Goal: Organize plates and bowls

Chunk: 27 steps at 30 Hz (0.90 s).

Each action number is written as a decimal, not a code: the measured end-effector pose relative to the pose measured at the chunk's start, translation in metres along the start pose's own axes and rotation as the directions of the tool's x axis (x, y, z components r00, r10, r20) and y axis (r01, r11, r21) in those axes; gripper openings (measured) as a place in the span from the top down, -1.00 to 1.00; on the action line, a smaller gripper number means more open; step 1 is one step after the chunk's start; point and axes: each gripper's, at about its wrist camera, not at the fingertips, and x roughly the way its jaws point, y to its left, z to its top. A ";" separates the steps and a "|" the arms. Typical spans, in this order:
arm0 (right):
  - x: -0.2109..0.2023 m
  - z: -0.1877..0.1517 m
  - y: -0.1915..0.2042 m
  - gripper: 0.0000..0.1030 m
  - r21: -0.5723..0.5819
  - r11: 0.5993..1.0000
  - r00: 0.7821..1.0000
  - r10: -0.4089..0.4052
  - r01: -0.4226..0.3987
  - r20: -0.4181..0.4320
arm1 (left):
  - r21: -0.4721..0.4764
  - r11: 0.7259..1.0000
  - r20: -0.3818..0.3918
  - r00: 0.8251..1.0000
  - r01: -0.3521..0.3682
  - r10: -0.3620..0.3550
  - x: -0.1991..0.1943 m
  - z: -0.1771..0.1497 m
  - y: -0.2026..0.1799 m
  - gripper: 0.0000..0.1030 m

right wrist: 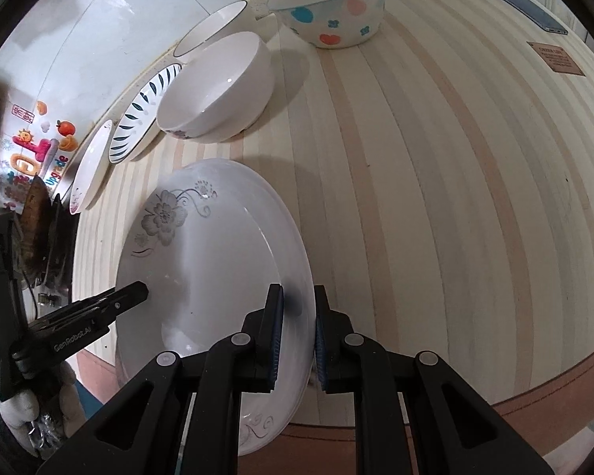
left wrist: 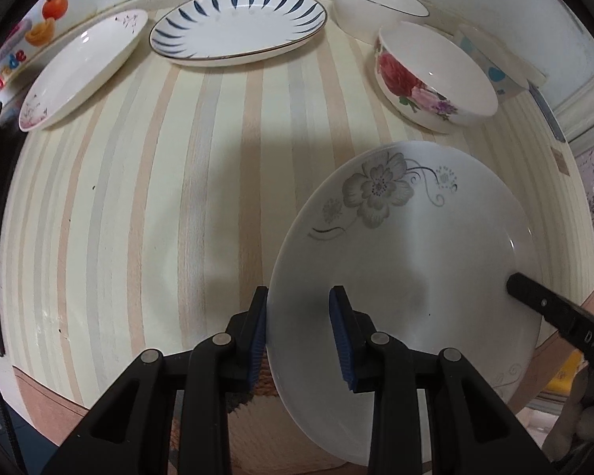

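Observation:
A white plate with a grey flower print [left wrist: 408, 261] sits at the front edge of the striped table, also in the right wrist view [right wrist: 214, 277]. My left gripper [left wrist: 299, 332] straddles its left rim, one pad outside and one inside, jaws partly apart. My right gripper [right wrist: 299, 336] straddles the right rim the same way. Whether either one pinches the rim is not clear. At the back stand a blue-leaf plate [left wrist: 237, 27], a white plate with a pink print [left wrist: 83, 67], a rose bowl [left wrist: 435, 79], a plain white bowl [left wrist: 372, 4] and a heart-pattern bowl [right wrist: 332, 8].
The striped table [left wrist: 178, 198] ends just below the grippers. A tiled wall with fruit stickers [left wrist: 39, 27] runs behind the dishes. A dark phone [right wrist: 522, 4] and a brown label [right wrist: 554, 57] lie at the far right of the table.

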 end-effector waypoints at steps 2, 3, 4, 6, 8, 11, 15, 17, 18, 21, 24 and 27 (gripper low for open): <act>0.005 0.002 -0.002 0.66 0.017 1.000 1.000 0.011 -0.010 -0.025 | 0.021 1.000 0.000 1.000 -0.007 0.007 -0.004 -0.003 -0.003 0.46; 0.008 0.002 -0.003 0.64 0.029 0.999 0.999 0.014 -0.013 -0.045 | 0.021 1.000 -0.005 1.000 -0.006 0.006 -0.005 -0.003 -0.003 0.46; 0.007 0.003 -0.007 0.64 0.049 0.999 0.997 0.015 -0.012 -0.070 | 0.009 1.000 0.000 1.000 0.011 -0.011 -0.017 -0.004 0.000 0.46; -0.005 0.002 -0.011 0.64 0.078 0.997 0.996 0.020 -0.013 -0.089 | -0.014 1.000 0.044 0.999 0.026 -0.026 -0.037 0.006 0.003 0.45; -0.027 0.002 -0.012 0.63 0.086 0.996 0.996 0.010 -0.003 -0.089 | -0.058 0.998 0.122 0.992 0.030 -0.023 -0.076 0.011 0.017 0.44; -0.073 0.011 0.011 0.39 0.045 0.999 0.999 0.024 -0.023 -0.037 | -0.152 0.988 0.220 0.975 0.013 0.021 -0.111 0.029 0.051 0.09; -0.095 0.052 0.079 -0.09 -0.058 0.986 0.987 0.160 -0.159 0.001 | -0.320 0.947 0.293 0.950 -0.009 0.108 -0.123 0.063 0.108 -0.21; -0.082 0.083 0.132 -0.09 -0.150 0.958 0.969 0.245 -0.244 -0.016 | -0.405 0.914 0.274 0.952 -0.012 0.134 -0.113 0.079 0.145 -0.21; -0.073 0.095 0.156 -0.09 -0.193 0.947 0.966 0.256 -0.256 -0.025 | -0.453 0.891 0.264 0.953 -0.016 0.152 -0.103 0.086 0.164 -0.21; -0.031 0.136 0.235 -0.09 -0.349 0.901 0.965 0.258 -0.257 -0.044 | -0.550 0.835 0.242 0.951 -0.027 0.190 -0.080 0.098 0.206 -0.21; 0.025 0.175 0.303 -0.09 -0.454 0.856 0.968 0.236 -0.247 -0.081 | -0.603 0.795 0.210 0.947 -0.069 0.241 -0.054 0.106 0.237 -0.21; 0.088 0.207 0.353 -0.09 -0.509 0.835 0.978 0.186 -0.209 -0.096 | -0.631 0.769 0.179 0.946 -0.100 0.270 -0.035 0.105 0.255 -0.21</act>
